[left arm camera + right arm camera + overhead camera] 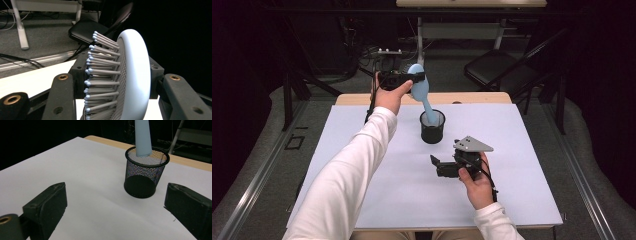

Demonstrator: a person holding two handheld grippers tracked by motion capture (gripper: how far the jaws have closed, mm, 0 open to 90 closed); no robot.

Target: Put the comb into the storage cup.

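Note:
A light blue hairbrush [420,90] stands tilted, its handle end inside a black mesh cup [432,127] near the middle of the table. My left gripper [416,76] is shut on the brush's head above the table's far edge. In the left gripper view the brush head [135,75] sits between the jaws of the left gripper [117,77], with the grey bristles pointing left. My right gripper [436,166] is held low in front of the cup, open and holding nothing. The right gripper view has the mesh cup [145,173] and the brush handle [143,137] ahead of the open right gripper [117,205].
A white sheet [362,150] covers the table, and a strip of wooden top [472,97] shows at the far edge. A black folding chair [497,70] stands on the floor beyond the table. The room around is dark.

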